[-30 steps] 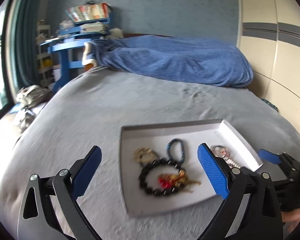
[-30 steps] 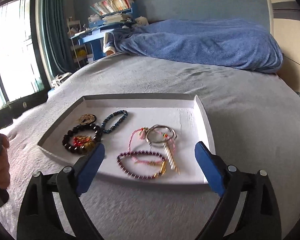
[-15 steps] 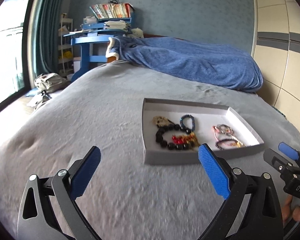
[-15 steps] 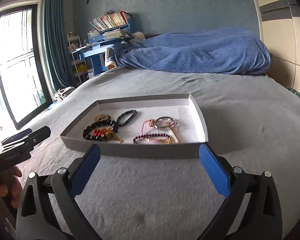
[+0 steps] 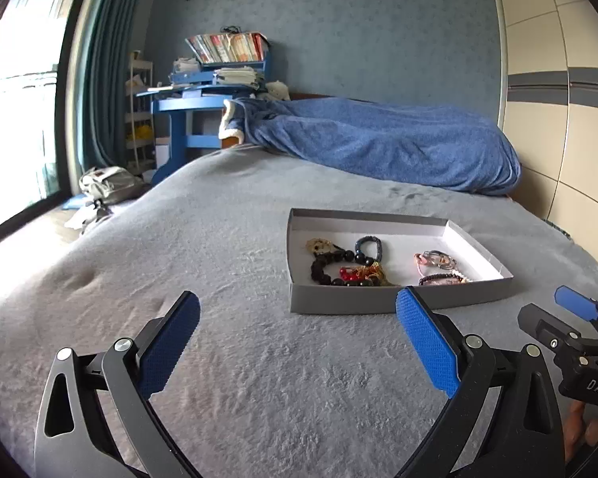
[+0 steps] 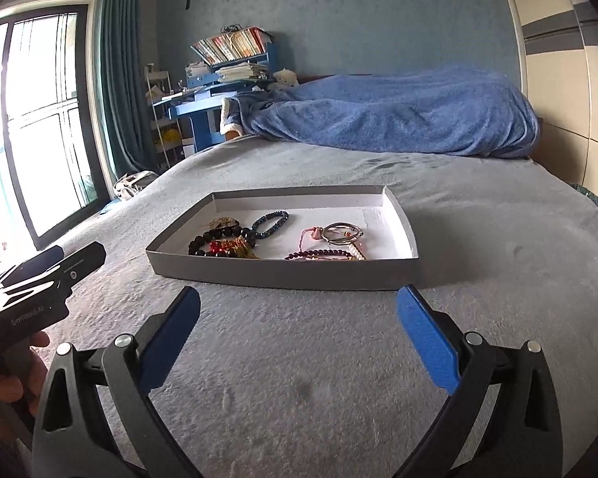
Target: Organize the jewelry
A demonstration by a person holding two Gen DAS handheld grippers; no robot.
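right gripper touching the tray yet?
Apart. In the right wrist view, a strip of grey bedspread shows between the open right gripper and the near wall of the tray.

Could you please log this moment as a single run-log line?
left gripper: open, empty | right gripper: open, empty | jewelry: in tray on bed
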